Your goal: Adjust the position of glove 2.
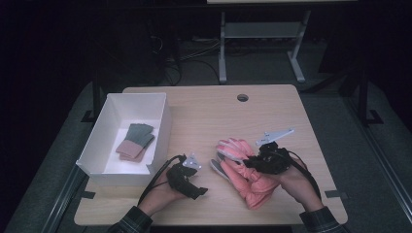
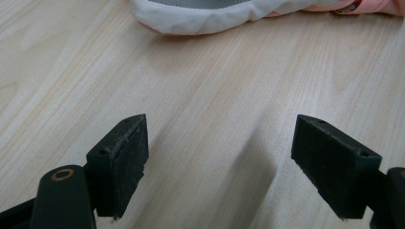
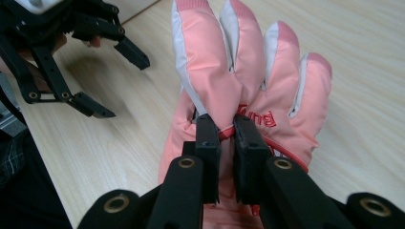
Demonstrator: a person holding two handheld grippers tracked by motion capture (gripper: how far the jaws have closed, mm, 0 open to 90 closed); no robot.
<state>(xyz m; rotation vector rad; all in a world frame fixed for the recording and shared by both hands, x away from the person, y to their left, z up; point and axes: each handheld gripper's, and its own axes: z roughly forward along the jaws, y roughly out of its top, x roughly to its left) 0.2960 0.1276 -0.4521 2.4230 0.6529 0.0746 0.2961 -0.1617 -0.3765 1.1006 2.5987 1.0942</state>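
Looks like a lab or recording room: dark surroundings, bare wood desk (image 1: 204, 121) with cable hole (image 1: 242, 97), loose cables (image 1: 184, 58) on grey carpet, another desk frame (image 1: 262, 43) behind.

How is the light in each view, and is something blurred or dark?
High view: the table is lit, the room behind it is very dark. Left gripper view: bright and even; the near jaws look slightly soft and throw soft shadows on the wood. Right gripper view: the glove is sharp and well lit, the lower left corner is dark.
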